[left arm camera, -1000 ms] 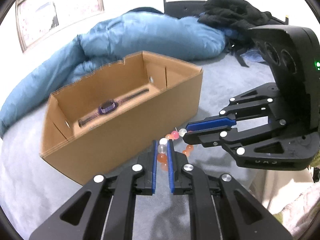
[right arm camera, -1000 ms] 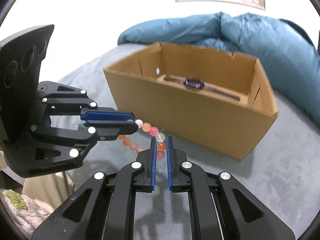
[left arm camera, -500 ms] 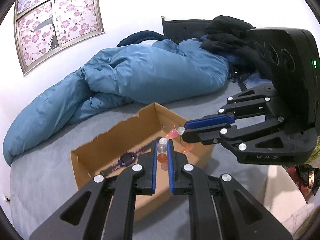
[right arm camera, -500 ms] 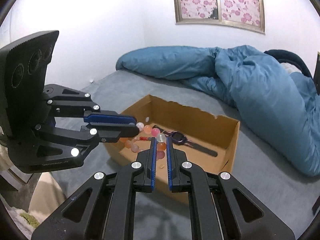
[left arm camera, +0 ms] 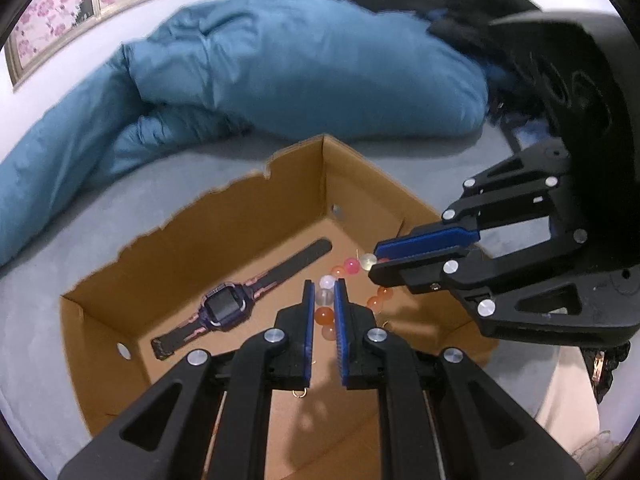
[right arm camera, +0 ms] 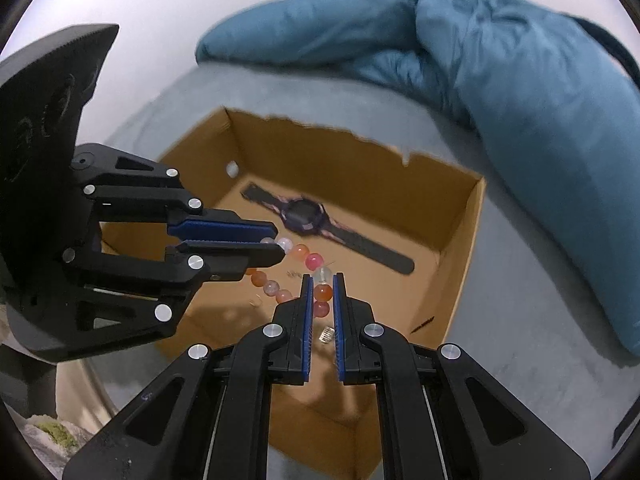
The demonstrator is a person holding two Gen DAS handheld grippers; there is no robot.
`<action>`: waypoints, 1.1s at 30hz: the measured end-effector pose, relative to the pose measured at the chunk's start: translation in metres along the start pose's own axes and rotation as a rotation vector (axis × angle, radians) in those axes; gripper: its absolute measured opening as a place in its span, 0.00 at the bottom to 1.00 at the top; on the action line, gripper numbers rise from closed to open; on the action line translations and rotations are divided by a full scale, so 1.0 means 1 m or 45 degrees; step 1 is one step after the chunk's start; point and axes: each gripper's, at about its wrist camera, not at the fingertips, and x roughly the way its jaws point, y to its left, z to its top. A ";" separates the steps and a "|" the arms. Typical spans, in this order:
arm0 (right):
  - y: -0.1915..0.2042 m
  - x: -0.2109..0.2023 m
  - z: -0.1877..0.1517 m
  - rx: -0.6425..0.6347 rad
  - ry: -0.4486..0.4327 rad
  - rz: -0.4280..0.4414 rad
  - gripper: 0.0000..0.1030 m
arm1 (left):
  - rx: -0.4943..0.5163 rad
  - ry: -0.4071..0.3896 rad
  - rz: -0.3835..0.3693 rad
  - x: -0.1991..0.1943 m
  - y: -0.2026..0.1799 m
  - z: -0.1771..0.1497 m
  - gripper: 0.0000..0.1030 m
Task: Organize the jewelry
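Two grippers hold one bead bracelet (left arm camera: 352, 276) over the open cardboard box (left arm camera: 224, 224). The left gripper (left arm camera: 323, 300) is closed tight on a few beads at one side. The right gripper (right arm camera: 322, 294) is closed tight on beads at the other side. I think two grips are used because the bracelet is floppy, and this keeps it stretched so it does not bunch up or swing.

The bracelet hangs above the box floor, near the end wall with the small round hole (left arm camera: 337, 211). A purple watch (left arm camera: 226, 308) lies flat inside the box, beside the beads, so the free floor is next to it. The box sits on a grey bed (right arm camera: 520, 240), with a blue blanket (left arm camera: 280, 72) behind it.
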 end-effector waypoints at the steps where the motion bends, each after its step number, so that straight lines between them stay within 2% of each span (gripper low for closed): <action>1: -0.002 0.007 0.000 0.002 0.024 0.004 0.07 | -0.005 0.010 -0.003 0.004 0.002 0.000 0.09; 9: -0.007 0.029 -0.002 0.010 0.081 0.001 0.08 | -0.050 0.067 -0.007 0.026 0.012 0.002 0.10; 12: -0.008 0.028 -0.001 0.007 0.071 -0.011 0.10 | -0.085 0.075 -0.013 0.028 0.017 0.003 0.17; 21: -0.012 0.003 -0.002 0.039 -0.009 -0.049 0.19 | -0.177 -0.020 0.022 -0.003 0.032 -0.002 0.30; 25: -0.019 -0.031 -0.011 0.106 -0.114 -0.070 0.26 | -0.240 -0.097 0.107 -0.040 0.044 -0.017 0.39; 28: -0.026 -0.051 -0.023 0.171 -0.177 -0.124 0.33 | -0.305 -0.147 0.248 -0.074 0.056 -0.038 0.49; 33: -0.046 -0.052 -0.047 0.372 -0.129 -0.096 0.33 | -0.499 -0.144 0.338 -0.098 0.083 -0.079 0.61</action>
